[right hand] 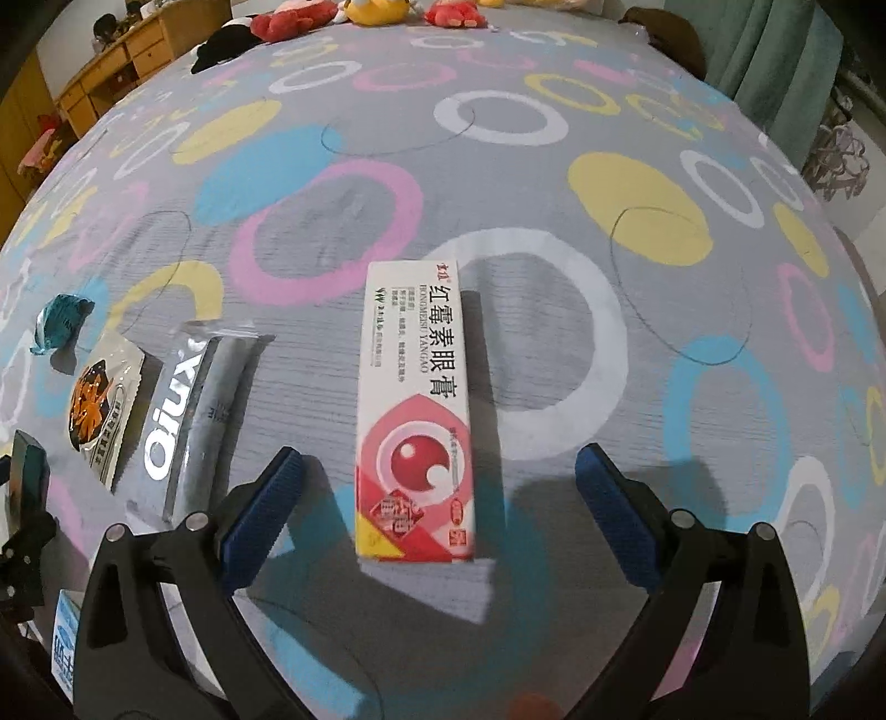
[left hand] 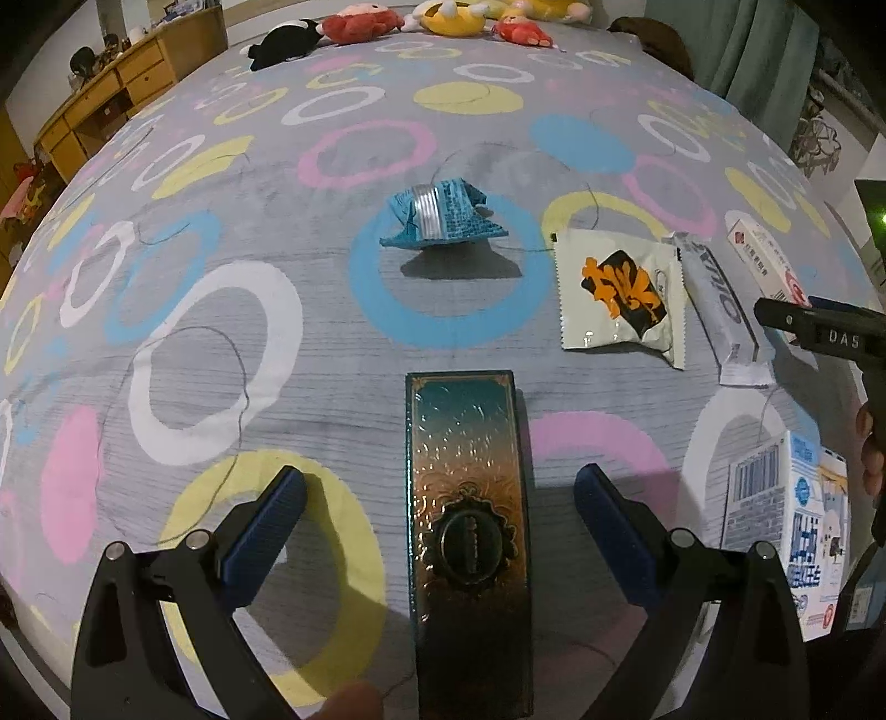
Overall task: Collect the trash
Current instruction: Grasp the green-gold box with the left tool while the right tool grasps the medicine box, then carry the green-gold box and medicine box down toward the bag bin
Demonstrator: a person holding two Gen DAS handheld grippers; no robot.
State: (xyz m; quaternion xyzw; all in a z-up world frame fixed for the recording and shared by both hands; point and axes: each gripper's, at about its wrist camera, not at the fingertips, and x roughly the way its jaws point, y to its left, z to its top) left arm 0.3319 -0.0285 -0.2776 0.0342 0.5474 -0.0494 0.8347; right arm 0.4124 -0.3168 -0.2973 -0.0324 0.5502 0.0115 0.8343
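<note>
So the left claw (left hand: 440, 501) is spread wide apart, its blue pads on either side of a long teal-and-copper embossed box (left hand: 468, 531) lying flat on the bed, not touching it from what I can see. Right claw (right hand: 437, 484) is the same deal, wide apart around a white and pink-red ointment carton (right hand: 418, 410) with a red eye logo, pads clear of both sides. All of it sits on a grey bedspread with pastel rings (left hand: 221, 332). Past the embossed box there's a crumpled teal foil wrapper (left hand: 443, 213) inside a blue ring, and to its right a white snack sachet with orange and black print (left hand: 620, 296), then just beside that a silvery-grey pouch with white lettering (left hand: 720, 310). A white and blue milk carton with a barcode (left hand: 792, 520) is off at the near right edge. Way at the far end of the bed there's a row of plush toys (left hand: 443, 19), and a wooden dresser (left hand: 111, 94) off to the left.
</note>
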